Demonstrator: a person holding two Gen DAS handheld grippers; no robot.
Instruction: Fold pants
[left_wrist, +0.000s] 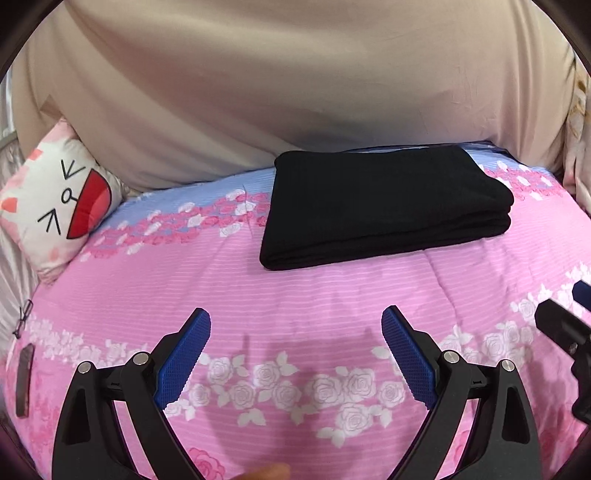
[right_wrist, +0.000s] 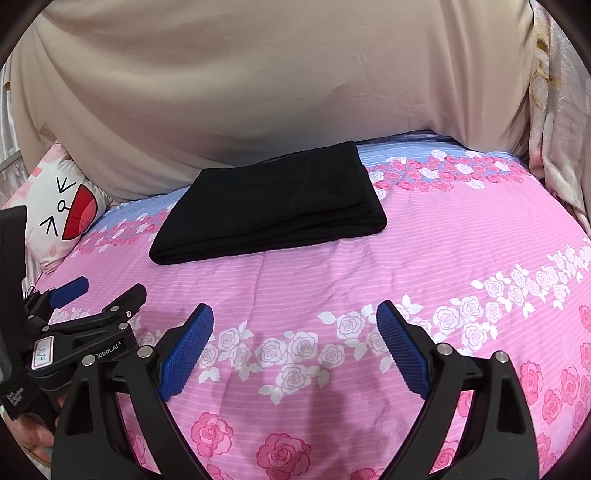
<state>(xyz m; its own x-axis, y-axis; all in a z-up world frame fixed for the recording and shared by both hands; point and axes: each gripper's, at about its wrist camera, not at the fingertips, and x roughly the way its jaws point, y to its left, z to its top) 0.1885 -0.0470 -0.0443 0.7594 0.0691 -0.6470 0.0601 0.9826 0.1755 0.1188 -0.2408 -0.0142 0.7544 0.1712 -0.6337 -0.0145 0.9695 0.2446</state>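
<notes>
pants: the black pants (left_wrist: 384, 206) lie in a flat folded stack on the pink flower blanket (left_wrist: 295, 295), near the far side of the bed, close to the tan sheet (left_wrist: 295, 92) that hangs behind.
left gripper: the left gripper (left_wrist: 295, 354) is over the blanket, well apart from the pants. its blue fingers (left_wrist: 184, 362) are spread wide with nothing between them.
right gripper: the right gripper (right_wrist: 295, 350) is beside the left one, over the blanket too. its fingers are spread wide and hold nothing.
how far along: the pants look all folded, with tidy edges, so the job seems done or nearly done.
how the pants feel: they look soft, light and floppy. the layers could slide apart if you lift from one spot.
where to hold: i think the thick folded edge at the front is best, one gripper near each end, pinching all the layers together.
other things: a cat face pillow (left_wrist: 55, 199) sits at the left, apart from the pants.
</notes>
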